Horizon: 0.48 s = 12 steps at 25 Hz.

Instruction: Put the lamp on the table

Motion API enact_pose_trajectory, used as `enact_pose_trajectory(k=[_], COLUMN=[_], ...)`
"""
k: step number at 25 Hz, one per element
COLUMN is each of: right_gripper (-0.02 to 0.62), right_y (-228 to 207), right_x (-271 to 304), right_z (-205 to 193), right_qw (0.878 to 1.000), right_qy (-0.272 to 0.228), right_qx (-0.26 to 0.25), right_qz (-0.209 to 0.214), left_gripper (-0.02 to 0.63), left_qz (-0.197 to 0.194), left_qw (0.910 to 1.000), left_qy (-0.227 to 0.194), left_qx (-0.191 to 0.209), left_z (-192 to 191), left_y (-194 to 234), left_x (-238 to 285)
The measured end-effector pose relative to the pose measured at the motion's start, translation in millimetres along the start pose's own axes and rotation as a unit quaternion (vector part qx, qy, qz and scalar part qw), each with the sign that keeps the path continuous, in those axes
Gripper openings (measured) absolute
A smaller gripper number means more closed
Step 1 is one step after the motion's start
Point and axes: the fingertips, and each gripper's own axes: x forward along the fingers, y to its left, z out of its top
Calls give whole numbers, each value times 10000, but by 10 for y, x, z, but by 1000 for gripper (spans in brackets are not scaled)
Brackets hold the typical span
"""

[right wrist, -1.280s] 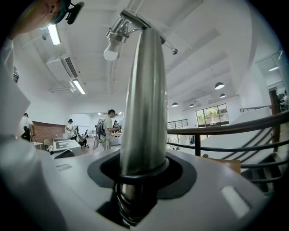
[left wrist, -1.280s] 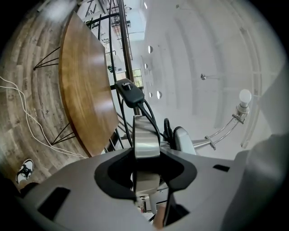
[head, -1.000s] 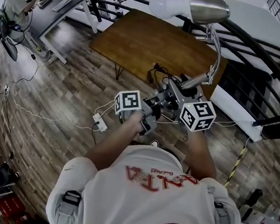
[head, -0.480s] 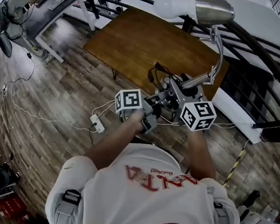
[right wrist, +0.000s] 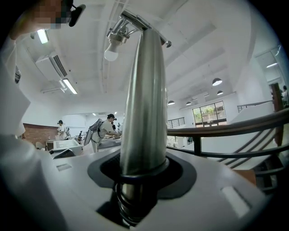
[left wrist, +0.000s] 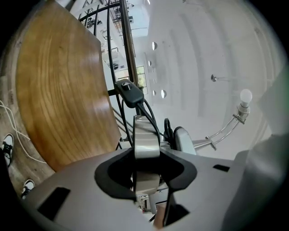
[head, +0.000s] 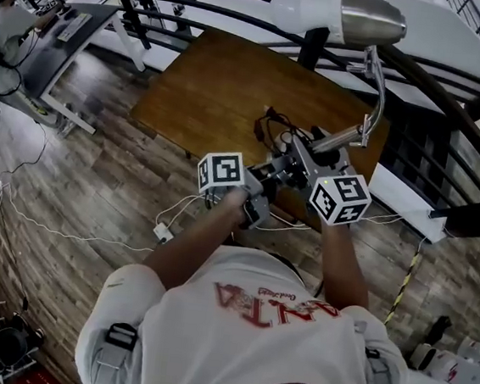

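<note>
you hold the lamp (head: 373, 90) in both tongs, up off the wooden surface (head: 227, 75) and not yet set down on it. in the head view it hangs over the near edge of the surface, toward the right corner, with the floor (head: 95, 189) below you.

your left tongs (head: 261, 189) are clamped on the lamp's base (left wrist: 145, 140): in the left gripper view the flat metal disc stands on edge between the two jaws, which press on its faces. a black cord (left wrist: 131, 92) with an inline switch runs off the top of the base. beyond it that view shows the surface (left wrist: 58, 90) at the left and the bulb (left wrist: 245, 96) far out on its curved arm at the right.

your right tongs (head: 311, 160) are closed around the tapered metal stem (right wrist: 142, 103): in the right gripper view the stem rises straight out from between the jaws, with a coiled spring section sitting in the grip, and the bulb (right wrist: 112, 53) shows at its far end.

in the head view the thin arm curves up from the stem to the white bulb (head: 306, 11) and its metal socket, which sit past the far edge of the surface, in front of a dark railing (head: 455, 90). a white power strip (head: 162, 232) lies on the floor near your left arm.
</note>
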Motion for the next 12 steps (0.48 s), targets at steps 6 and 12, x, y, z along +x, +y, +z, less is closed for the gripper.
enact_pose_trajectory(k=[6,12], right_gripper=[195,195], right_y=[-61,-74], right_x=[509,729], right_z=[61,38], right_qw=[9991,9966], right_qy=[-66,-148], right_qx=[152,167], right_qz=[-378,-796], left_gripper=[149,149], left_qz=[9,-63], left_qw=[9991,9966], left_qy=[415,815], left_qx=[48,86], left_z=[543,782], left_y=[85,176], left_x=[-34,-63])
